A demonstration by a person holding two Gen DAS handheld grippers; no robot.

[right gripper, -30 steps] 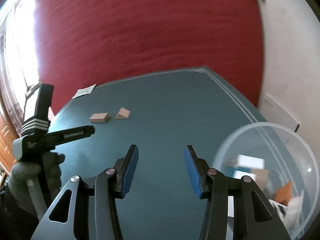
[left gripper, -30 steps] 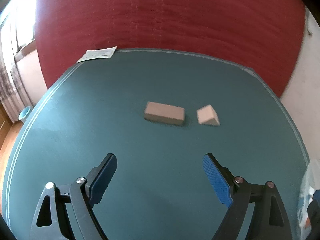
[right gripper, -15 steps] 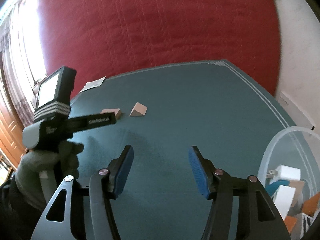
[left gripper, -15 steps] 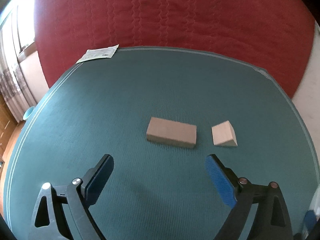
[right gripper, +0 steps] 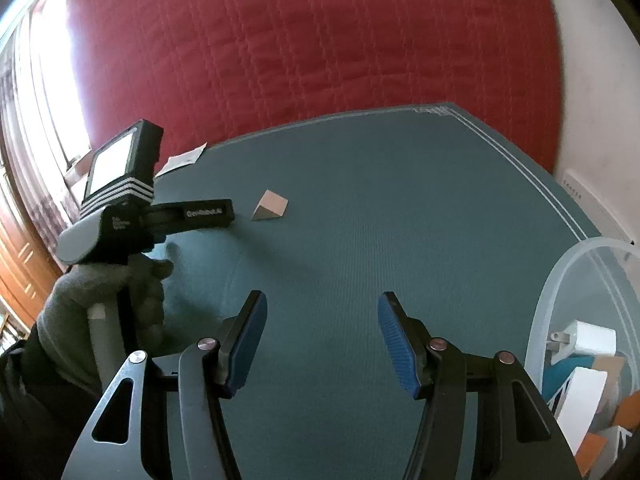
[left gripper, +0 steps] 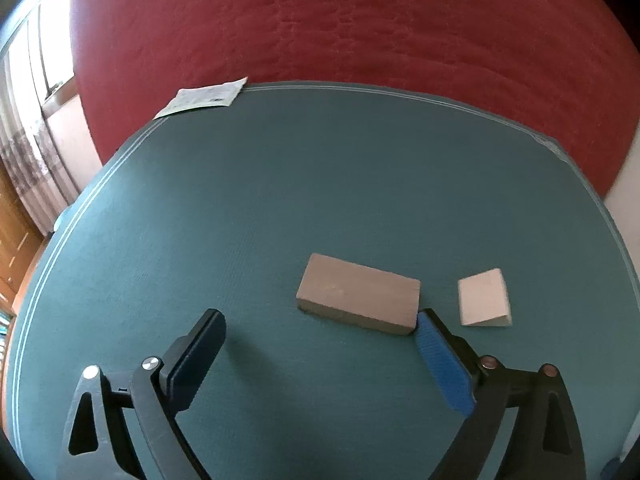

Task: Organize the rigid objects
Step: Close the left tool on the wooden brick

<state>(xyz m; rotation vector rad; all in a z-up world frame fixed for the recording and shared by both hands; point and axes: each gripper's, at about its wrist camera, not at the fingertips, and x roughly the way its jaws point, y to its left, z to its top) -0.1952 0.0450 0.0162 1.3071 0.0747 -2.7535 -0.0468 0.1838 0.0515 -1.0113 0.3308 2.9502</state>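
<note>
A teal mat [left gripper: 248,208] with pale border lines covers the work surface. On it lie a rectangular wooden block [left gripper: 358,299] and, just beside it but apart, a wooden wedge [left gripper: 484,298]. A printed paper sheet [left gripper: 204,96] rests at the far corner. A clear plastic bin [right gripper: 560,280] stands at the near right edge.

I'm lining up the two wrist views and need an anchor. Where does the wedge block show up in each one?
Left wrist: wedge block sits right of centre, just right of the flat block, past the right fingertip.
Right wrist: wedge block lies left of centre, far up the mat, just right of the left gripper's body.
Shared landmark: the paper slip at the mat's far-left edge.
</note>
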